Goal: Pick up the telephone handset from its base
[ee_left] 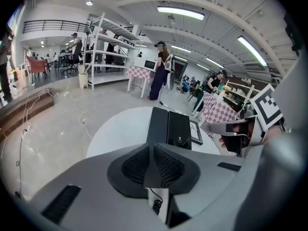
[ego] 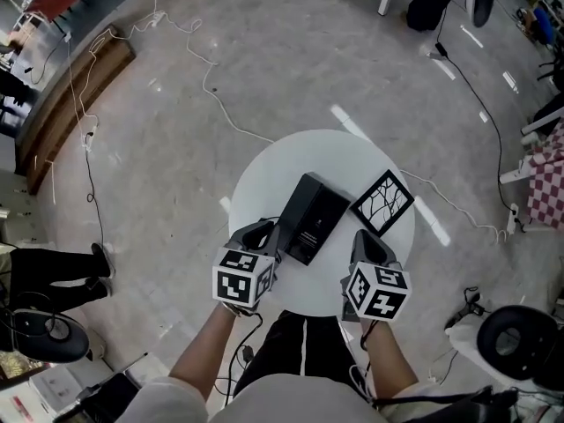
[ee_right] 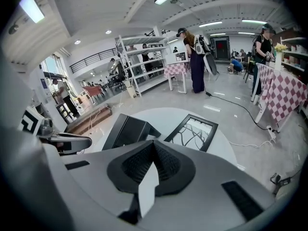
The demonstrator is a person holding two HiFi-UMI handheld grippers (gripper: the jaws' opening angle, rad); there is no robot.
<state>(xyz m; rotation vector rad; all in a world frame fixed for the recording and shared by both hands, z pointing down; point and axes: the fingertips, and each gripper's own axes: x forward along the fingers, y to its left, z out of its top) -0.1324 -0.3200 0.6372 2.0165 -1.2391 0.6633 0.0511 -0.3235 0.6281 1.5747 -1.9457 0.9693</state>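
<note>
Two hand-held tongs hang over the near rim of a round white table (ego: pixel 264 161). The left gripper (ego: pixel 263 231) and the right gripper (ego: pixel 362 237) both have their jaws pressed together with nothing between them.

The black telephone (ego: pixel 314 217) lies slantwise at the table's middle, between the two tools, with its near end close to the near rim. Its handset (ee_left: pixel 158 125) sits on the base (ee_left: pixel 179 128) as the long strip along the left side. The left gripper's tips are just beside the telephone's near left edge, and the right gripper stands a little apart.

A black picture frame (ego: pixel 382 202) lies just right of the telephone, near the right rim. The far and left parts of the tabletop are bare. A white cable (ego: pixel 211 95) trails over the grey floor beyond the table.
</note>
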